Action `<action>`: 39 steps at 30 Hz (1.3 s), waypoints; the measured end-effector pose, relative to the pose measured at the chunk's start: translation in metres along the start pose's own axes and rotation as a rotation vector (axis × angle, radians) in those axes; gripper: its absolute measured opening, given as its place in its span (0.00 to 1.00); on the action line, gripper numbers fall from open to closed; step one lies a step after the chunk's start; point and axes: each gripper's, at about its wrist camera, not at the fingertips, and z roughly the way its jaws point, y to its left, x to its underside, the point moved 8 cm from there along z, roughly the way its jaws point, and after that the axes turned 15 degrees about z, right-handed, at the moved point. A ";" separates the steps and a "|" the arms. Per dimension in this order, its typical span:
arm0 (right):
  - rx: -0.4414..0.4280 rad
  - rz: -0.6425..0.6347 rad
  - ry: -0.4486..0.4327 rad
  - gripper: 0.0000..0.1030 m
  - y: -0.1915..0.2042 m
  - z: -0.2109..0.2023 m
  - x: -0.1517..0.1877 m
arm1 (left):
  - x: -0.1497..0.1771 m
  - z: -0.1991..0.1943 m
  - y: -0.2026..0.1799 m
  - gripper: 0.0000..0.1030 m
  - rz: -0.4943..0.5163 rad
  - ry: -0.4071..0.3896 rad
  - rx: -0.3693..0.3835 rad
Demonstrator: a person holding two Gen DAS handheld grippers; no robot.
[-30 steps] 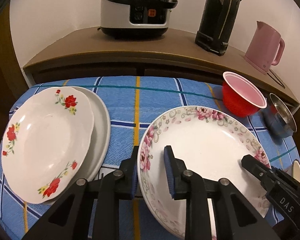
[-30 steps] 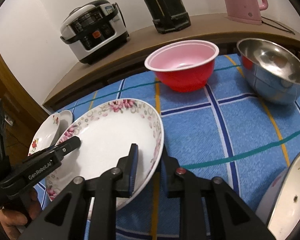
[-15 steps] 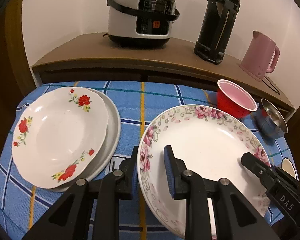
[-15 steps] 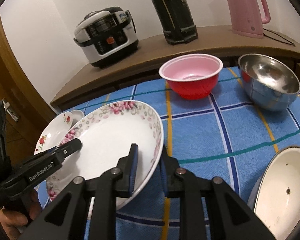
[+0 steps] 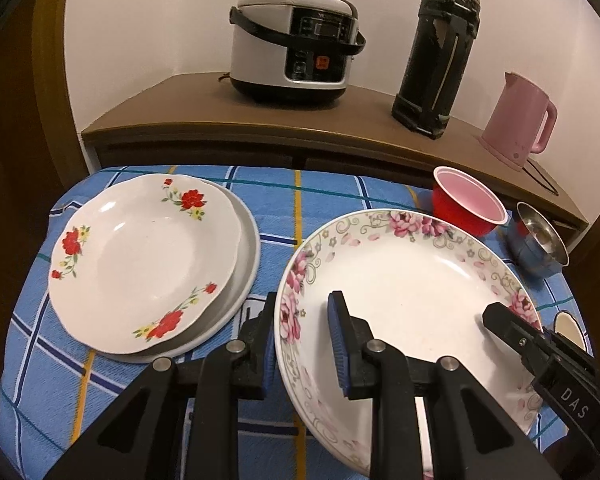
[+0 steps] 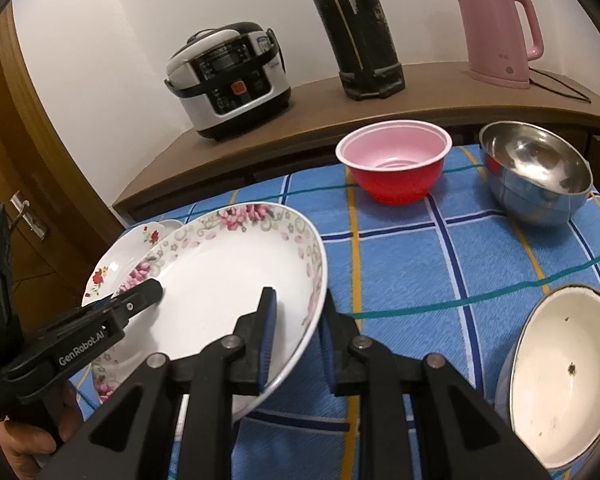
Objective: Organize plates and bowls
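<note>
both grippers hold the same dish. the pink-flowered plate (image 5: 412,280) is lifted above the blue checked tablecloth (image 5: 328,200), tilted, held at opposite edges. the left gripper (image 5: 304,340) pinches the plate's left rim, one pad under the rim and one on the inner face. the right gripper (image 6: 296,328) clamps the plate's right rim the same way, jaws nearly pressed together with the rim between them. in the right wrist view the left tool shows at lower left, with a hand (image 6: 32,436) around its handle.

left of the held plate, the red-flowered plate (image 5: 148,256) lies on the cloth, stacked on a plain white plate (image 5: 248,264) whose rim shows along its right side. the held plate is near this stack but apart from it.

at the far right of the cloth sit the red bowl (image 6: 394,160) with pink inside and, just beside it, the steel bowl (image 6: 536,172). a white enamel bowl (image 6: 564,376) is at the near right corner.

on the wooden shelf (image 5: 228,120) behind: rice cooker (image 5: 296,44), black flask (image 5: 440,56), pink kettle (image 5: 520,120).
</note>
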 end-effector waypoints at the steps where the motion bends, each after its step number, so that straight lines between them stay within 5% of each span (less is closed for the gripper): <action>1: -0.001 -0.002 -0.001 0.21 0.001 -0.001 0.000 | 0.000 -0.002 0.002 0.25 -0.005 -0.004 -0.002; 25: -0.132 -0.164 0.012 0.21 0.110 0.020 0.021 | 0.011 -0.053 0.109 0.25 -0.149 -0.087 -0.151; 39: -0.185 -0.206 0.038 0.21 0.156 0.061 0.029 | 0.018 -0.040 0.162 0.25 -0.227 -0.079 -0.207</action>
